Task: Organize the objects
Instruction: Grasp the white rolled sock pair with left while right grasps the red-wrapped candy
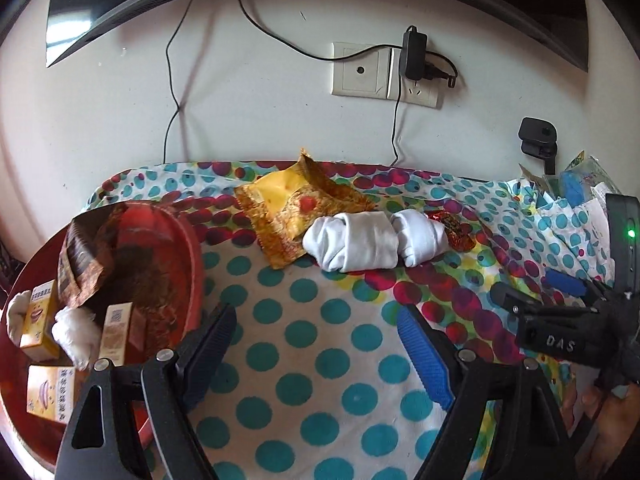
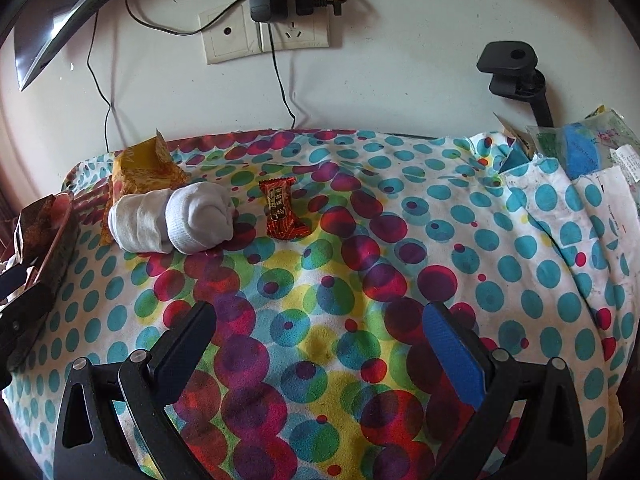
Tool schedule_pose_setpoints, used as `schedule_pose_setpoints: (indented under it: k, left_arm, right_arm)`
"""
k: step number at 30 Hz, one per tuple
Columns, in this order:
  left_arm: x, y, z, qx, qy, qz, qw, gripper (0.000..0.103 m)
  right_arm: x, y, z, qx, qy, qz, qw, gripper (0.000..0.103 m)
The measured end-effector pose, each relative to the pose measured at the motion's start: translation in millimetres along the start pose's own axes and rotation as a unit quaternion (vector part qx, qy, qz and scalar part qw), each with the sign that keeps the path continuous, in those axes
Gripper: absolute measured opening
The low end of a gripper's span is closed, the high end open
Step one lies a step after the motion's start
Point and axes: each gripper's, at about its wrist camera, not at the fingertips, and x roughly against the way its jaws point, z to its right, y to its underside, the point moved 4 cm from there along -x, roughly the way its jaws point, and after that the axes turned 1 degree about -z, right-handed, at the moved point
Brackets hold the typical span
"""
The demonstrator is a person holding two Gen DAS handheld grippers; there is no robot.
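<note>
Two rolled white socks [image 1: 374, 242] lie side by side on the dotted cloth, also in the right wrist view [image 2: 172, 220]. A yellow snack packet [image 1: 298, 210] lies behind them [image 2: 144, 168]. A small red candy [image 2: 282, 212] lies to their right [image 1: 456, 228]. A red tray [image 1: 192, 264] at the left holds a brown packet [image 1: 86, 256], small boxes [image 1: 118, 332] and a white wad [image 1: 76, 334]. My left gripper [image 1: 320, 344] is open and empty, in front of the socks. My right gripper [image 2: 320, 344] is open and empty, nearer than the candy.
A wall with a socket plate [image 1: 384, 74], a charger [image 1: 414, 56] and cables stands behind the table. A black clamp mount [image 2: 516, 68] and a pile of plastic bags [image 2: 588, 148] sit at the right. A monitor edge [image 1: 120, 12] hangs above.
</note>
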Motion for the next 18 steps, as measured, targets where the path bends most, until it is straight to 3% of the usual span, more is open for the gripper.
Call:
schedule_pose_setpoints:
  k: [7,10,14,15,16,18]
  left_arm:
    - [-63,-30,25,0.006,0.0,-0.029,0.9995,0.085]
    - [-83,-36,31,-0.001,-0.022,-0.04,0.9989,0.085]
    - [-100,-44,35,0.001,-0.022,-0.05,0.9985,0.085]
    - [-102,-45,33,0.01,-0.021,-0.051,0.9984,0.073]
    - [-105,-45,31,0.02,-0.008,-0.056,0.9982,0.04]
    - [-104,-44,29,0.028,-0.005,-0.061,0.9978,0.037]
  right_arm:
    - [-12,4,24,-0.066,-0.027,-0.03,0.997,0.103]
    - [-12,5,22,-0.063,-0.026,-0.028,0.997,0.103]
    - [-13,5,19,-0.058,-0.027,-0.03,0.998,0.103]
    - [-13,5,19,-0.056,-0.032,-0.029,0.997,0.103]
    - [-12,5,20,-0.059,-0.036,-0.028,0.997,0.103]
    - [-12,6,21,-0.062,-0.041,-0.026,0.997,0.103]
